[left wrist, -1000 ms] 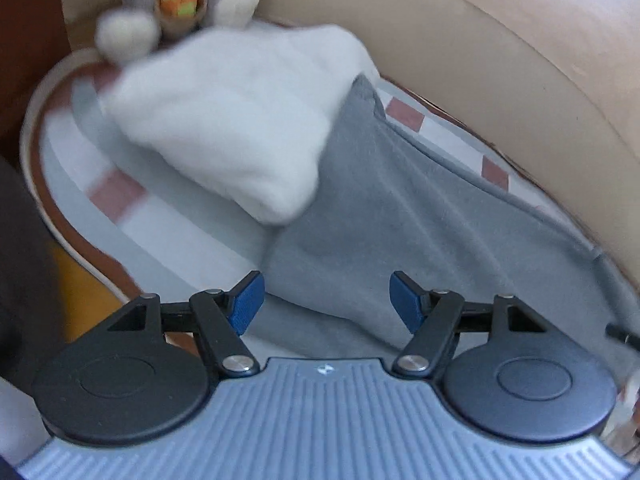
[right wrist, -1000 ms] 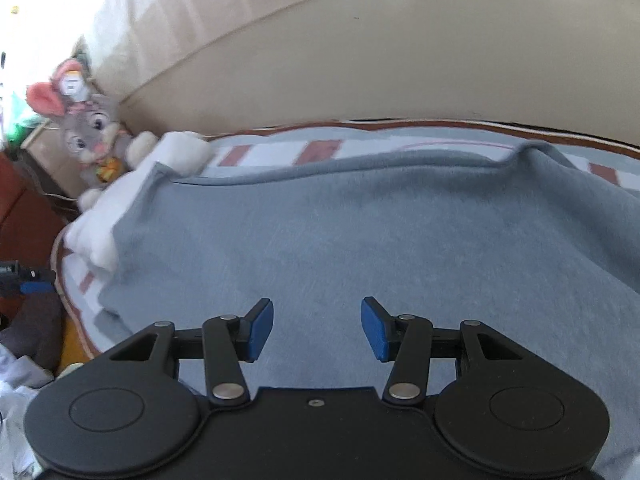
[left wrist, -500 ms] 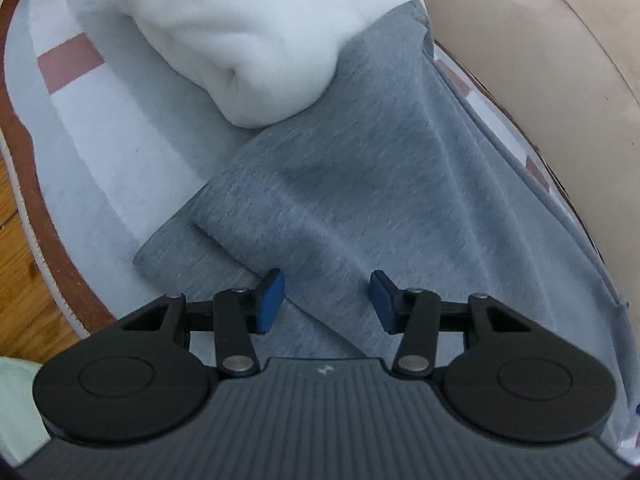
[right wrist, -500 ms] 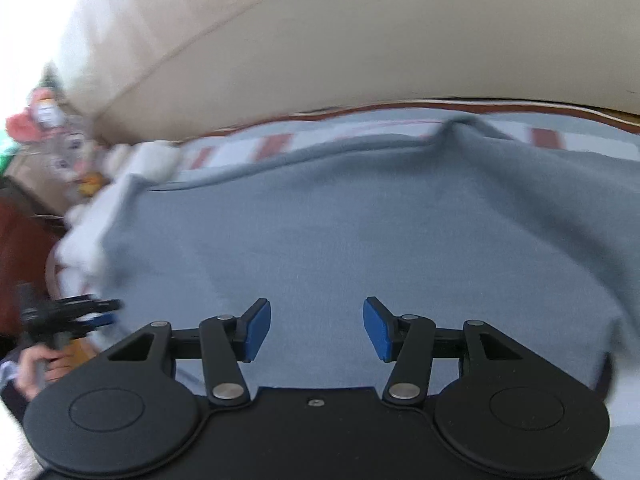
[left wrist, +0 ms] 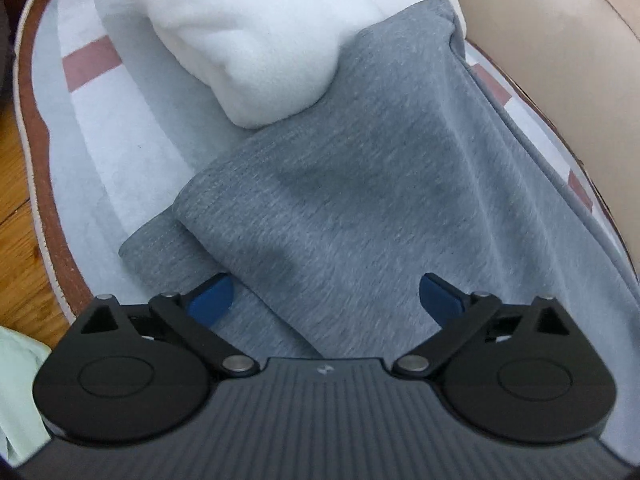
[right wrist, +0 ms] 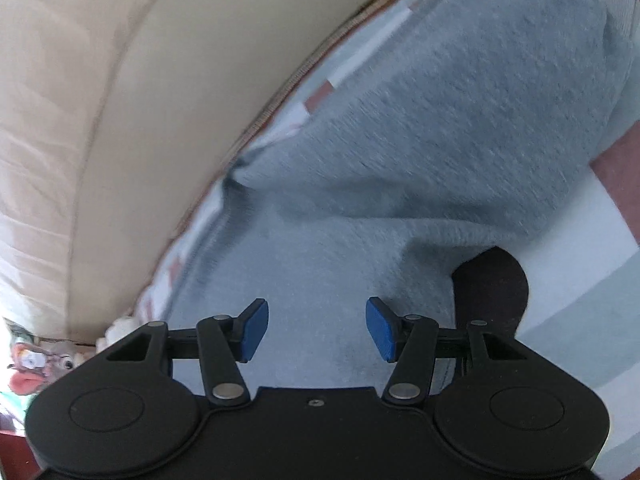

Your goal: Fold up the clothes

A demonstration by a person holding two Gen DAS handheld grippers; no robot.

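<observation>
A grey knit garment [left wrist: 360, 184] lies spread over a striped rug [left wrist: 120, 148], one corner doubled over into a fold near my left gripper [left wrist: 324, 300]. That gripper is open, low over the folded edge, nothing between its blue pads. In the right wrist view the same grey garment [right wrist: 460, 120] bunches into a raised fold. My right gripper [right wrist: 316, 334] hovers open just above the cloth. A dark opening [right wrist: 490, 288] shows at the garment's edge to the right of the pads.
A white fleece bundle [left wrist: 256, 40] rests on the rug, overlapping the garment's far end. A beige sofa [right wrist: 140, 100] runs along the rug's edge. Wooden floor [left wrist: 20, 184] and pale green cloth [left wrist: 16, 380] lie at left. A plush toy [right wrist: 32, 364] sits at lower left.
My left gripper has dropped closer to the folded corner and opened wider. My right gripper has swung right and tilted, now over the bunched end of the garment.
</observation>
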